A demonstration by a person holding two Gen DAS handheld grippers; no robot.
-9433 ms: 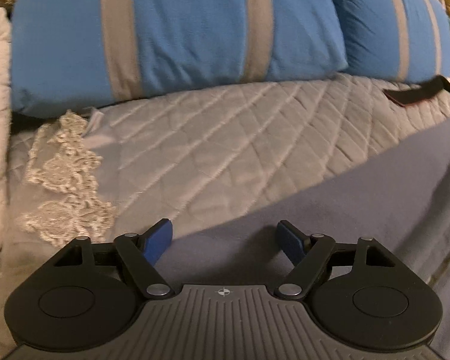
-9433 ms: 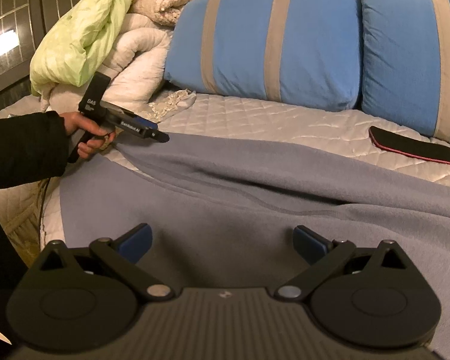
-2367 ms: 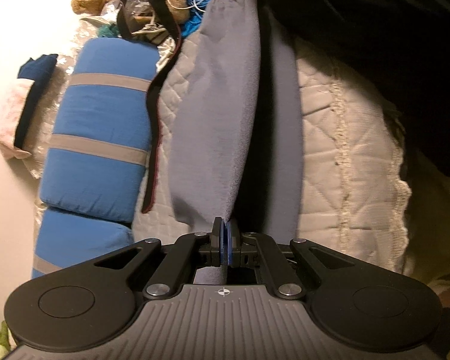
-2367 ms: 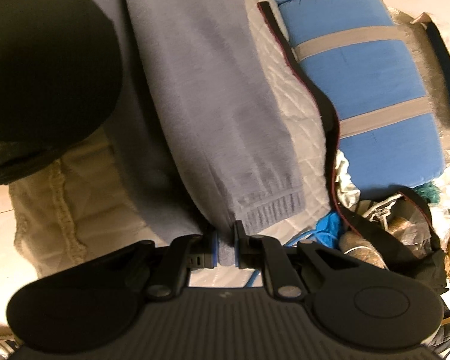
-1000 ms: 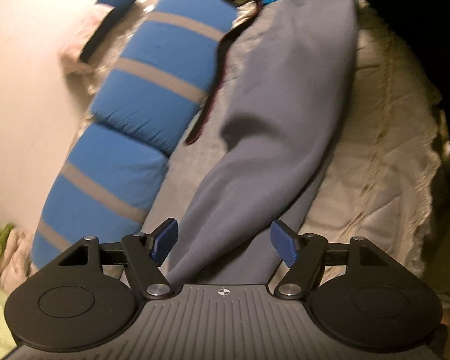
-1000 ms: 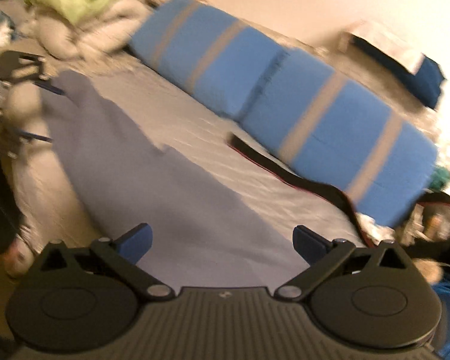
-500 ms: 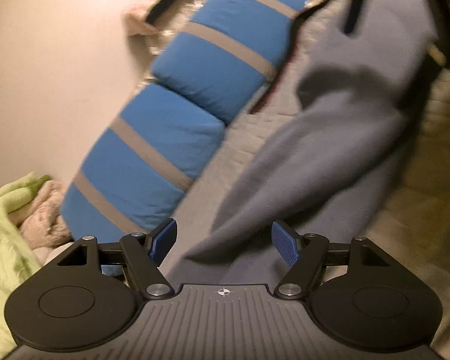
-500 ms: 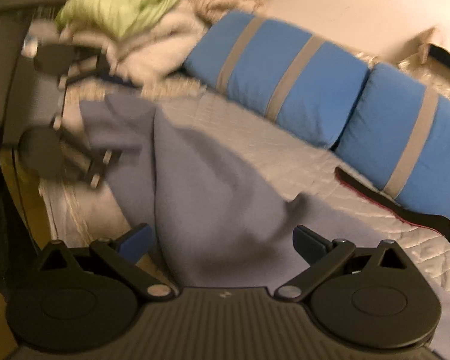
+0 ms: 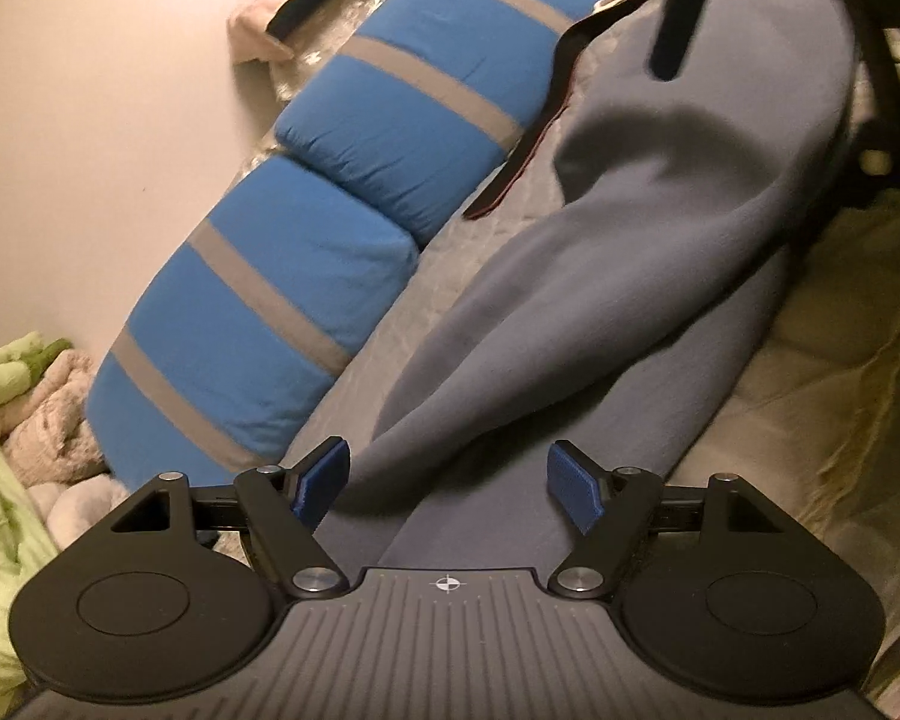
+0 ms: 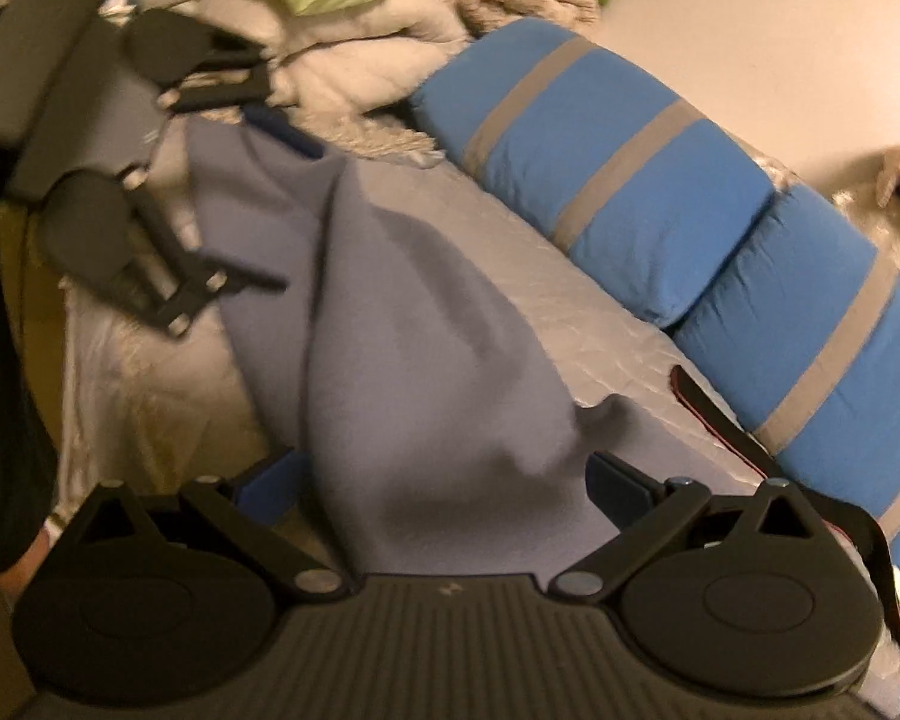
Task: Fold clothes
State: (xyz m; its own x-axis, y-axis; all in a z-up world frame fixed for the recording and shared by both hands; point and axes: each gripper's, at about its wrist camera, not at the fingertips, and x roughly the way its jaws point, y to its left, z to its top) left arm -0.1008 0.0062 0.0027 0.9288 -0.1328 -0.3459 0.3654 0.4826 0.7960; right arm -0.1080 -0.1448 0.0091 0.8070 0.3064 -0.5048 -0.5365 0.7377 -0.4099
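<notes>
- Left wrist view, largest first: bed [image 9: 840, 360] with pale quilted cover fills the frame; two blue pillows [image 9: 282, 276] with grey stripes line its far side from 8 o'clock up to 12 o'clock.
- Grey-blue garment [image 9: 618, 276], soft fleece-like cloth, lies lengthwise along the bed. One long half is laid over the other, from 6 o'clock up to 1 o'clock. A raised wrinkle sits near the far end.
- Dark strap [image 9: 528, 150] with a red edge lies between the garment and the pillows, just beside both.
- Green and beige bedding pile [image 10: 390, 12] in the right wrist view, at 12 o'clock, well apart from the fold.
- Left gripper [image 9: 447, 489]: jaws spread wide, nothing between them, hovering low over the near end of the garment, pointing along its length.
- Right gripper [image 10: 444, 480]: jaws likewise wide apart and empty, over the opposite end, facing back toward the other tool; that tool shows blurred at 10 o'clock.
- Step, as I judge it: the lengthwise fold looks laid and released; the cloth is long and narrow, not yet folded across.
- Next move calls for pinching one end through both layers with both grippers and carrying it over to the other end. First flatten the wrinkle, or it gets folded in.
- Risk: the top layer may slide off the lower one if only one layer is caught.
</notes>
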